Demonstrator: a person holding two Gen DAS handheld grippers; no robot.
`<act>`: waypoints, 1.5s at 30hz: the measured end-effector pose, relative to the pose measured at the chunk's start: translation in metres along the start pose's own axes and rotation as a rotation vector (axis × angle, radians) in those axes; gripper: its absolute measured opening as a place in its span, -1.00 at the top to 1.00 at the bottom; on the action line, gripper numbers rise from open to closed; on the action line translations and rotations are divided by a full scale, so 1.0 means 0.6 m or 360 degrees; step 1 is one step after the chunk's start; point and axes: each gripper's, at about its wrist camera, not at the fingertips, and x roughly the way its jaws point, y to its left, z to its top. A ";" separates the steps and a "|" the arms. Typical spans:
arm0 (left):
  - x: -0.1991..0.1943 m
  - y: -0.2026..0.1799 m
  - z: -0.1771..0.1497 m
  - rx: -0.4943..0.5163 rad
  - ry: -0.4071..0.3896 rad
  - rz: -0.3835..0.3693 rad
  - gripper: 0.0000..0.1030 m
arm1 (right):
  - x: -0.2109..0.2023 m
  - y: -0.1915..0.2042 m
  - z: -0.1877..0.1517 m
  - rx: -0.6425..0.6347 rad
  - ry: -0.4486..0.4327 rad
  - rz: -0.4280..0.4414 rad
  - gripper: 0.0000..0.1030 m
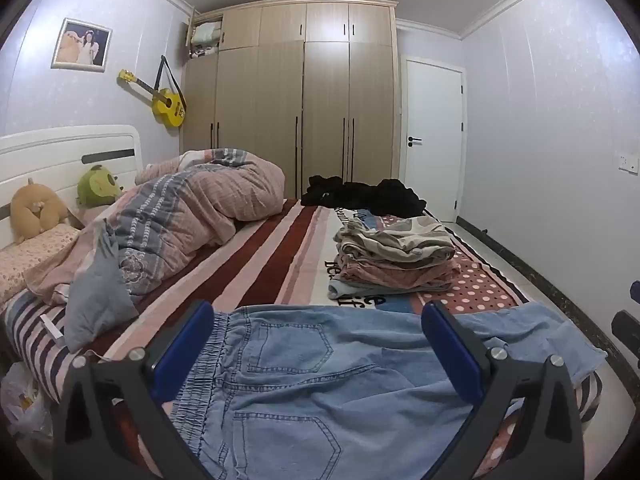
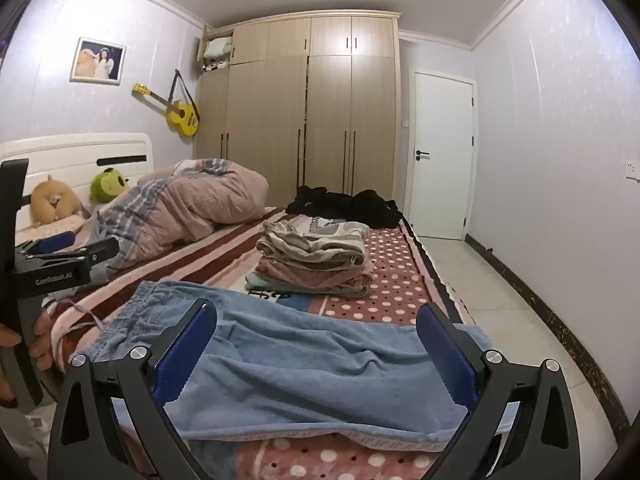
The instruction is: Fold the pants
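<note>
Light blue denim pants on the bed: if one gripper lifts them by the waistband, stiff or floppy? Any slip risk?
Probably floppy: the denim pants lie flat with soft wrinkles along the legs, so they would likely drape and hang. The gathered elastic waistband looks bunched and thicker, which likely gives a firmer pinch. Slip seems unlikely, given the woven fabric and textured blue pads.

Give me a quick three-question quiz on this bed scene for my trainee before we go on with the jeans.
1. True or false: the left gripper is shut on the light blue pants.
2. What lies just beyond the pants on the bed? A) a stack of folded clothes B) a suitcase C) a laptop
3. Fill in: the black clothing lies at the bed's far edge, in front of the ____.

Key:
1. False; both grippers, including the right gripper, are open above the pants.
2. A, the folded stack.
3. Wardrobe.
</note>
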 end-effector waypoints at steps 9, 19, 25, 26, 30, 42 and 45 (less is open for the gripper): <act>-0.004 -0.012 0.002 0.0009 -0.0010 -0.0036 -0.99 | 0.001 0.001 0.000 -0.0009 0.0011 -0.0008 -0.94; -0.009 -0.019 -0.011 0.0033 -0.0050 -0.0083 -0.99 | 0.008 0.002 -0.004 0.0001 -0.0015 0.0010 -0.94; -0.004 -0.028 -0.027 0.0018 -0.0040 -0.0103 -0.99 | 0.030 0.005 -0.015 -0.0013 -0.0026 0.0007 -0.94; -0.004 -0.029 -0.030 0.0016 -0.0046 -0.0106 -0.99 | 0.032 0.003 -0.017 -0.0015 -0.0027 0.0005 -0.94; -0.002 -0.030 -0.035 0.0018 -0.0054 -0.0107 -0.99 | 0.034 -0.002 -0.027 0.0004 -0.0016 -0.0001 -0.94; -0.013 -0.031 -0.041 -0.0019 -0.0072 -0.0154 -0.99 | 0.024 0.020 -0.031 0.0026 -0.0003 -0.0008 -0.99; -0.017 -0.030 -0.042 -0.0023 -0.0078 -0.0154 -0.99 | 0.018 0.021 -0.027 0.0029 -0.0022 -0.0002 -0.99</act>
